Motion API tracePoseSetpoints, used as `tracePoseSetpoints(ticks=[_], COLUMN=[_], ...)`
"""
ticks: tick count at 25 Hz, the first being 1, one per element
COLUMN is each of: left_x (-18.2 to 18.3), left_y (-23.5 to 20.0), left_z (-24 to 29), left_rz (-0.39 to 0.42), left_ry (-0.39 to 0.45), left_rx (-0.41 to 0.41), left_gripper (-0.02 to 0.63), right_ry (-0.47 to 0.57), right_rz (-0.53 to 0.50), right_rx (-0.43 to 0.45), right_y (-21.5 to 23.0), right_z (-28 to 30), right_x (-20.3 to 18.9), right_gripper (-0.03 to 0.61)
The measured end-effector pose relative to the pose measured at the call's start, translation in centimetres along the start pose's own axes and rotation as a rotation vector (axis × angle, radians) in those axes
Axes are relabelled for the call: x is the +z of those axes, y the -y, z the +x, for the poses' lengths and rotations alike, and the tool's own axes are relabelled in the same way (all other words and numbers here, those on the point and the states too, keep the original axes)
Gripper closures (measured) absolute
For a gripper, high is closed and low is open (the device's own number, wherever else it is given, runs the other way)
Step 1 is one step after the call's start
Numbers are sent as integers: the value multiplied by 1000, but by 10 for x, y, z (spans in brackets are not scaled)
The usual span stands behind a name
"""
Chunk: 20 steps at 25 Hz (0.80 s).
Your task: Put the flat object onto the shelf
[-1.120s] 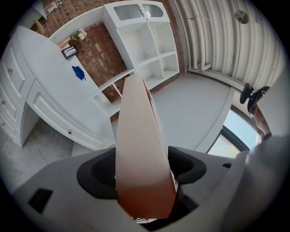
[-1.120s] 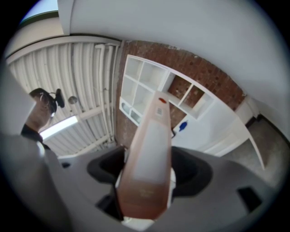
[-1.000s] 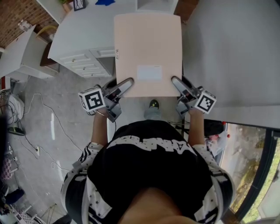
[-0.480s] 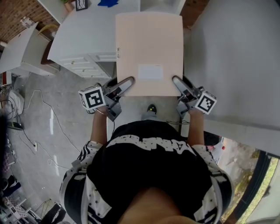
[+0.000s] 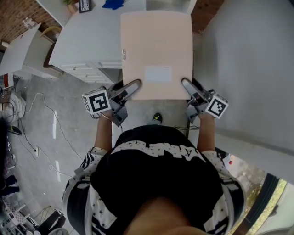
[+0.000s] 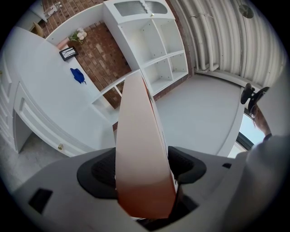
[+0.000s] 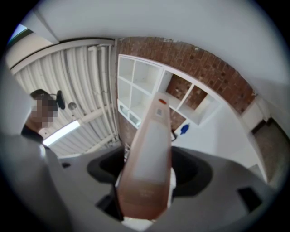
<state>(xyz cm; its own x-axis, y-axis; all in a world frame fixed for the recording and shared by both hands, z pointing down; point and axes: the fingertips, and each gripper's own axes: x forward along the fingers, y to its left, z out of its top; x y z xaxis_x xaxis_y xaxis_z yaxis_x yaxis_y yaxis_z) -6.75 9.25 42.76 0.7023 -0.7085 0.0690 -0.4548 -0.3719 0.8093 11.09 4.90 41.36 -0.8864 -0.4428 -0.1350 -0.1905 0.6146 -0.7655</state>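
A flat pale-pink folder (image 5: pixel 156 53) with a white label is held level in front of me, in the head view's upper middle. My left gripper (image 5: pixel 134 87) is shut on its near left corner and my right gripper (image 5: pixel 186 86) is shut on its near right corner. In the left gripper view the folder (image 6: pixel 141 149) runs edge-on between the jaws, and in the right gripper view the folder (image 7: pixel 149 158) does the same. A white cube shelf (image 6: pixel 158 50) against a brick wall stands ahead; the white shelf (image 7: pixel 145 95) also shows in the right gripper view.
A white desk with drawers (image 5: pixel 87 41) lies left of the folder, with a blue object (image 5: pixel 112 3) and a picture frame (image 5: pixel 83 4) on it. A grey surface (image 5: pixel 248 64) spreads on the right. Cables (image 5: pixel 46 119) trail on the floor at left.
The folder and both grippers keep their hold and place. The floor and furniture below have shifted a little as I step forward.
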Motion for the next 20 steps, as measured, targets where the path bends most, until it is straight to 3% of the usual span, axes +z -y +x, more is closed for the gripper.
tracePoseSetpoints(ticks=[20], left_x=[13], left_y=[0], left_z=[58], left_rz=[12], left_ry=[52], left_rx=[32], left_gripper=[281], right_ry=[-18], right_rz=[12], right_rx=[40], right_y=[43], right_z=[-7], right_x=[44], right_gripper=[241])
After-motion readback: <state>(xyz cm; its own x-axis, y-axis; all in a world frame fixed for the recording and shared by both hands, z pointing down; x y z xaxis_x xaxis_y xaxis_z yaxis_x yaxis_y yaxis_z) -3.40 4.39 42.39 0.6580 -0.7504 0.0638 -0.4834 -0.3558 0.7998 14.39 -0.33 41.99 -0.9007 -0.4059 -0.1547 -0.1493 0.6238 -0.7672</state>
